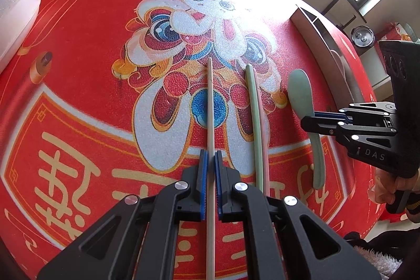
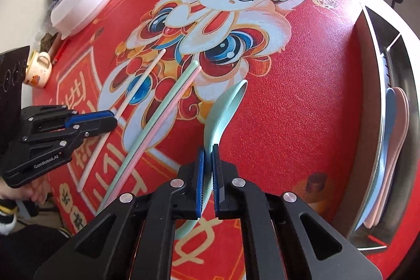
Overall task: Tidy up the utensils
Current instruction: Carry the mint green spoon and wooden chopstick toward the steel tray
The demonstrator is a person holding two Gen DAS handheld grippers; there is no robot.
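Left to right on the table mat (image 1: 78,49): single chopstick (image 1: 210,101) between the left gripper (image 1: 211,162) pads, then a chopstick pair (image 1: 258,127) lying touching side by side, then the spoon (image 2: 225,106) with its handle between the right gripper (image 2: 208,156) pads. Metal tray (image 2: 372,25) sits at the mat's right edge with more spoons (image 2: 393,127) stacked in it. Lidded dish (image 2: 84,1) at the far left, mug (image 2: 39,68) nearer, off the mat.

Left gripper (image 1: 211,162) angled steeply downward, blue pads closed to a narrow gap. Right gripper (image 2: 208,156) likewise pitched steeply down, pads drawn together. Bare hand (image 2: 23,192) visible gripping the left unit's handle from below, dark cuffed sleeve behind.
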